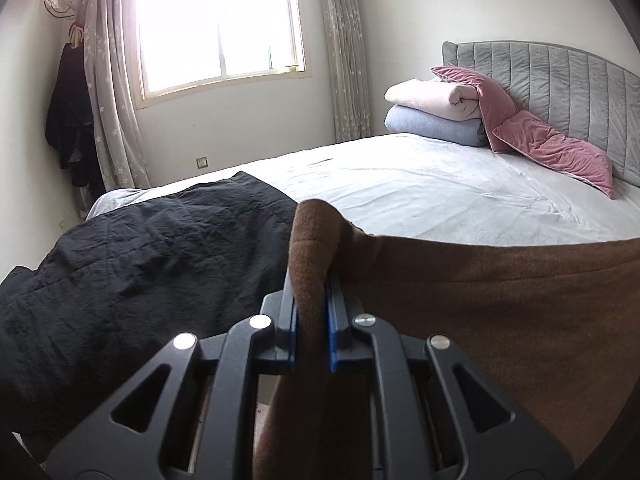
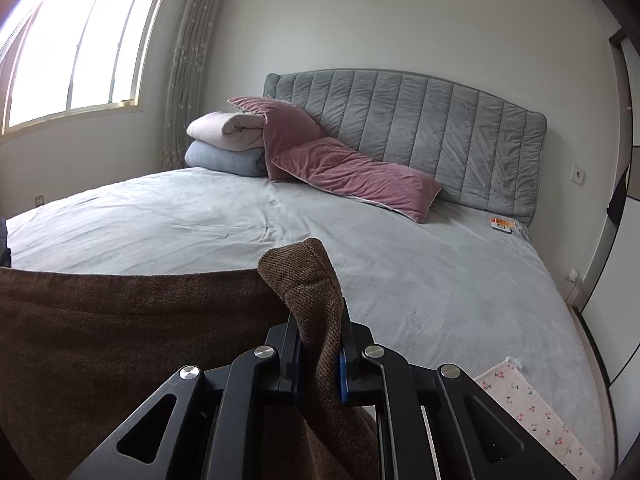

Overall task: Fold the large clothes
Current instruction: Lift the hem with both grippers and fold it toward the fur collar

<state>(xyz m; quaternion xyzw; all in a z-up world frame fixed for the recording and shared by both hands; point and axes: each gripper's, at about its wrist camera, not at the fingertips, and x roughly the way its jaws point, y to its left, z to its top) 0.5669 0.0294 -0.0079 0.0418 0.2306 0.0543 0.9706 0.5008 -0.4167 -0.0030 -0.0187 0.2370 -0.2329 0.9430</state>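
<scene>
Pinching opposite corners, the left gripper [image 1: 311,280] and right gripper [image 2: 318,322] have fingers clamped on the brown coarse-woven garment [image 1: 500,292], likely to stretch its top edge taut for folding. That edge runs three-to-nine o'clock, cloth hanging before the pale grey bed [image 2: 200,220].
</scene>
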